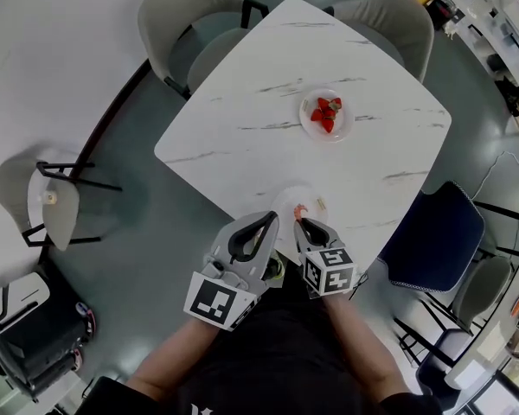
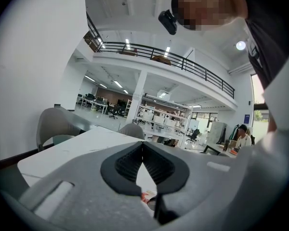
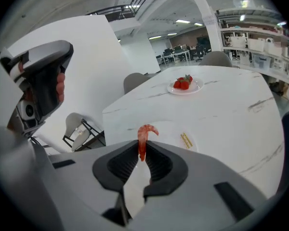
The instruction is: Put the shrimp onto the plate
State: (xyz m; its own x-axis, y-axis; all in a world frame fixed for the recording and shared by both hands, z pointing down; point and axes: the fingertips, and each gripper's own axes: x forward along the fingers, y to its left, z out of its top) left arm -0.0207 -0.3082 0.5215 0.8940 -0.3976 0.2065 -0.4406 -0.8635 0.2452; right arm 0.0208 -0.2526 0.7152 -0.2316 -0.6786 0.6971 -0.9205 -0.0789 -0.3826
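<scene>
An orange-pink shrimp (image 3: 145,131) is pinched by its tail between the tips of my right gripper (image 3: 142,147), which is shut on it. In the head view the shrimp (image 1: 300,210) hangs over a small white plate (image 1: 287,199) at the table's near edge, just ahead of the right gripper (image 1: 302,224). My left gripper (image 1: 272,219) is beside it to the left, its jaws shut on nothing (image 2: 143,146). A small yellowish piece (image 3: 186,139) lies on the near plate (image 3: 171,129).
A second white plate (image 1: 306,126) with red strawberries (image 1: 326,113) stands mid-table, also visible in the right gripper view (image 3: 184,84). Grey chairs (image 1: 183,20) stand at the far sides of the white marble table (image 1: 242,102); a blue chair (image 1: 437,236) is at the right.
</scene>
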